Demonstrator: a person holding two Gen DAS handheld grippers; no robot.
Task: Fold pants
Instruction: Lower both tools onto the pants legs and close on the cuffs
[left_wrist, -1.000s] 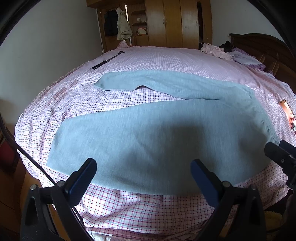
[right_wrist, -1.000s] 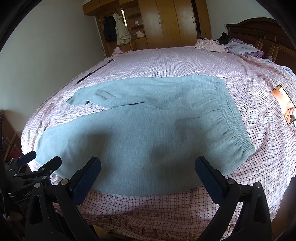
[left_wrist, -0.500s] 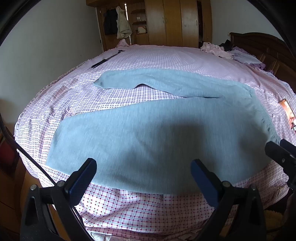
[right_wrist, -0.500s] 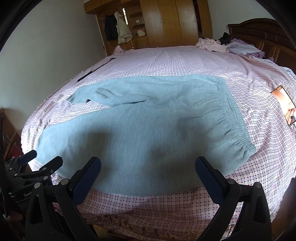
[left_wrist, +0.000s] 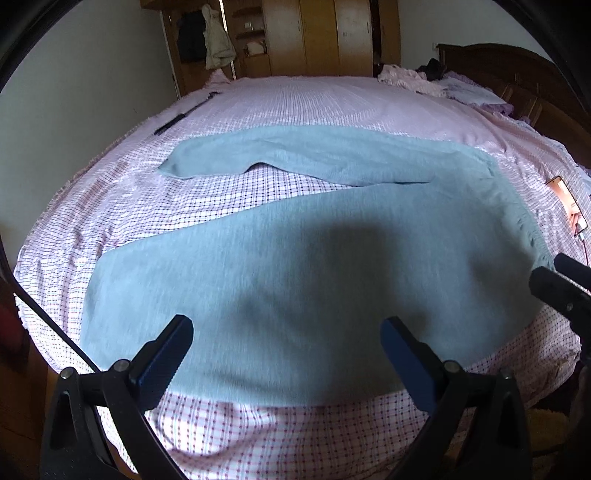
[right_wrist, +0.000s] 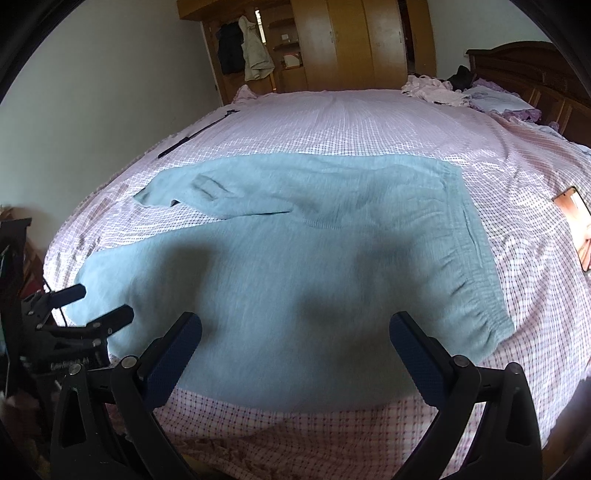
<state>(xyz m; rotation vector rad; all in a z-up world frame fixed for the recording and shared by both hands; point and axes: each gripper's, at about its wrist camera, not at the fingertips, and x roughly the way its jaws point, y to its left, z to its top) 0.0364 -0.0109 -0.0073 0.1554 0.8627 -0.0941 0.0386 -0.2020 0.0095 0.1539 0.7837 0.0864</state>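
On the bed (left_wrist: 332, 99), one pair of light blue pants (left_wrist: 295, 258) lies spread flat across the checked sheet, its near leg running along the bed's near edge and its far leg angled away, so the two legs form an open V. The elastic waistband (right_wrist: 476, 295) sits at the pants' right end, the cuffs at the left. Spread this way, each end is presented to one tool, probably for a first fold of leg onto leg. The left tool (left_wrist: 284, 347) hovers over the near leg, jaws wide apart and holding nothing. The right tool (right_wrist: 295, 339) hovers nearer the waistband, equally wide open and empty. Two tools, one garment; no fold is yet made. Beyond the pants lie one dark rod (right_wrist: 195, 134) and a heap of clothes (right_wrist: 432, 88); one phone (right_wrist: 576, 218) lies right of the waistband.
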